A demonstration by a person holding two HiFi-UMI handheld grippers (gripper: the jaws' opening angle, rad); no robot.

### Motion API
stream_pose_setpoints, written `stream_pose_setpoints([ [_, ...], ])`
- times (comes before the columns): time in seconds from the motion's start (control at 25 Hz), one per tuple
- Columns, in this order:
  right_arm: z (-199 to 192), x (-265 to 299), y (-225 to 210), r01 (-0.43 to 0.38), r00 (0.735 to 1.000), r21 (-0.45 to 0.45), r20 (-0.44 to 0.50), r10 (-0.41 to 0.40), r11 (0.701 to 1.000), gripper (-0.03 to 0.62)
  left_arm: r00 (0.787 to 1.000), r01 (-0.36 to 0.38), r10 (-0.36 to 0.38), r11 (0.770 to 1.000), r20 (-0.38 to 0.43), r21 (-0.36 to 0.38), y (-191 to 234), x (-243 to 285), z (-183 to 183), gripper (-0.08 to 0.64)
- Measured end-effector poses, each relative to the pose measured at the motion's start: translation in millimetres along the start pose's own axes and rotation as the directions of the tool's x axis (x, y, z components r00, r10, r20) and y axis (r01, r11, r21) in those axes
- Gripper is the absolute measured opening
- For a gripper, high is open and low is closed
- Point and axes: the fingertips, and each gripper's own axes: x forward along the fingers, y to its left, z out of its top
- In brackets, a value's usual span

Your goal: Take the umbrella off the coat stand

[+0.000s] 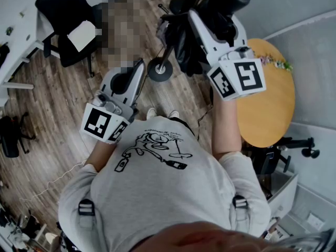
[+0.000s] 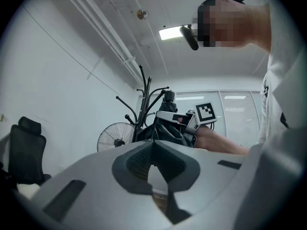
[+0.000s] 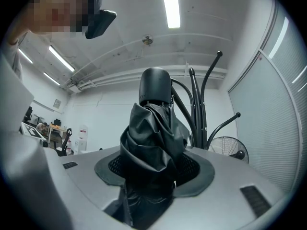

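My right gripper point(image 1: 193, 18) is shut on a folded black umbrella point(image 3: 152, 143), whose crumpled fabric fills the gap between the jaws and whose rounded black end point(image 3: 156, 87) sticks up past them. The black coat stand point(image 3: 199, 111) rises just behind the umbrella; in the head view its pole runs down to a round base point(image 1: 160, 70) on the wooden floor. From the left gripper view, the umbrella point(image 2: 165, 128) hangs beside the stand point(image 2: 144, 102) with the right gripper point(image 2: 184, 121) on it. My left gripper point(image 1: 139, 66) is lower and to the left, shut and holding nothing.
A round wooden table point(image 1: 273, 93) stands to the right of the person. A black office chair point(image 1: 63, 14) and a white desk point(image 1: 16, 30) are at the upper left. A floor fan point(image 2: 115, 138) stands next to the coat stand by the white wall.
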Motion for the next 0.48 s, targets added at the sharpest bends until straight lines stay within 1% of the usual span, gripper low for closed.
stream_pose_setpoints([
  [0.48, 7.9, 3.1, 0.4, -0.004, 1.0, 0.0, 0.006, 0.004, 1.0, 0.242, 1.0, -0.004, 0.004, 1.0, 0.008, -0.002, 0.2, -2.1, 2.4, 0.008],
])
